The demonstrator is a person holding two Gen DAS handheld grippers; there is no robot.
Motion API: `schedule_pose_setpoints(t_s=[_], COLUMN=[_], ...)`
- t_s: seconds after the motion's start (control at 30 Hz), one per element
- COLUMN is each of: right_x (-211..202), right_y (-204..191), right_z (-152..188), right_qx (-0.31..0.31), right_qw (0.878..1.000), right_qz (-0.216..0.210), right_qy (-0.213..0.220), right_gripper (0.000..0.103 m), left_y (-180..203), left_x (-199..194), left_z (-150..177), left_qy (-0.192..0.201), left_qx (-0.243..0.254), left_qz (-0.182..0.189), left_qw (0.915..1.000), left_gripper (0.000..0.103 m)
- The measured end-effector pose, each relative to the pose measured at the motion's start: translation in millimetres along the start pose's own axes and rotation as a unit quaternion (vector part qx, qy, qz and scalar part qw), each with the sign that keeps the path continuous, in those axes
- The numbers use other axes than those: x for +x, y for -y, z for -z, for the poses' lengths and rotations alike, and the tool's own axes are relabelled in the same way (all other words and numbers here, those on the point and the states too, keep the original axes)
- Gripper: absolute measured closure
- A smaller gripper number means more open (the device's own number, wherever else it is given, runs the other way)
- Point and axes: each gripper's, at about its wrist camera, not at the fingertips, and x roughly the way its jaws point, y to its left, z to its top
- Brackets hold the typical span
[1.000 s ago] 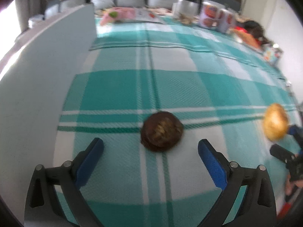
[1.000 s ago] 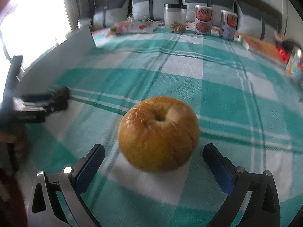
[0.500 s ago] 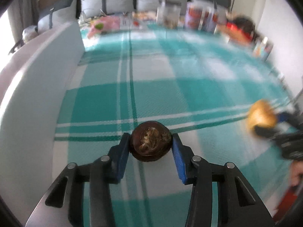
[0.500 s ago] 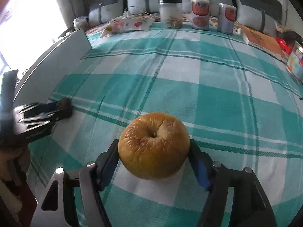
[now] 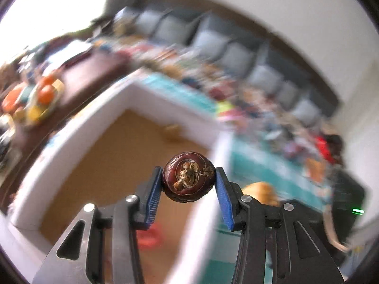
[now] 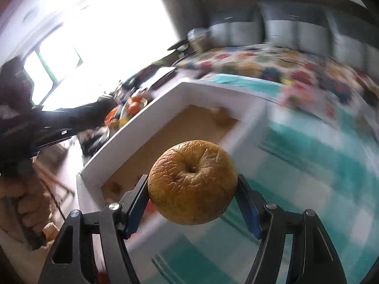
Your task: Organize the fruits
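My left gripper (image 5: 188, 184) is shut on a small dark brown round fruit (image 5: 188, 180) and holds it in the air above a white-walled box (image 5: 78, 127) with a brown floor. My right gripper (image 6: 192, 189) is shut on a wrinkled yellow-orange apple (image 6: 192, 181), held above the table by the same box (image 6: 132, 132). The apple also shows at the lower right of the left wrist view (image 5: 259, 193). A red fruit (image 5: 148, 236) and a tan one (image 5: 172, 130) lie in the box.
The teal checked tablecloth (image 6: 308, 165) covers the table to the right of the box. A plate of orange fruit (image 5: 40, 99) stands on a dark table beyond the box. Cluttered packages (image 6: 260, 64) and grey cushions (image 6: 308, 30) lie at the back.
Both grippers have lifted their fruits off the tablecloth and swung left toward the white box. The views are blurred by this motion.
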Motion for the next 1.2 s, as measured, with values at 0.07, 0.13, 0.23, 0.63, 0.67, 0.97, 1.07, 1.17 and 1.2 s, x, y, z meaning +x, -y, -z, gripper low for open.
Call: schedule_pose_setpoints(t_s=[0.07, 0.13, 0.23, 0.63, 0.67, 0.97, 1.07, 1.17, 1.2], right_x=[45.4, 85.5, 135.1, 157.0, 137.4, 4.1, -6.8, -9.5, -9.6], right_y=[-21.1, -32.9, -49.8, -34.5, -29.4, -52.6, -69.4, -84.0, -88.3], right_z=[-25.0, -33.9, -32.8, -27.2, -33.3, -5.1, 29.8, 54.0, 61.5], right_qx=[-0.036, -0.062, -0.125, -0.156, -0.136, -0.044, -0.035, -0.036, -0.037], right_qw=[0.998, 0.993, 0.977, 0.957, 0.963, 0.991, 0.991, 0.99, 0.99], right_qz=[0.007, 0.02, 0.062, 0.126, 0.129, 0.091, 0.093, 0.099, 0.101], right_qy=[-0.045, -0.097, -0.16, -0.211, -0.191, -0.089, -0.086, -0.089, -0.091], right_gripper=[0.033, 0.033, 0.033, 0.022, 0.019, 0.0, 0.0, 0.0, 0.0], left_y=[-33.7, -61.7, -83.2, -68.5, -60.2, -6.6, -24.9, -34.5, -37.0], left_x=[45.2, 84.8, 123.2, 73.6, 55.6, -73.4, -75.4, -66.5, -65.7], left_z=[-4.9, 0.3, 6.8, 21.4, 23.6, 80.6, 101.1, 116.6, 120.7], left_qy=[-0.047, -0.091, -0.134, -0.066, -0.043, 0.083, 0.041, 0.012, 0.008], left_qx=[-0.02, -0.039, -0.051, 0.031, 0.046, 0.066, 0.008, 0.007, 0.003], left_qz=[-0.042, -0.067, -0.089, -0.135, -0.137, -0.234, -0.242, -0.226, -0.226], left_qw=[0.9978, 0.9928, 0.9857, 0.9881, 0.9886, 0.9664, 0.9693, 0.9741, 0.9741], left_gripper=[0.058, 0.058, 0.058, 0.033, 0.025, 0.007, 0.007, 0.007, 0.007])
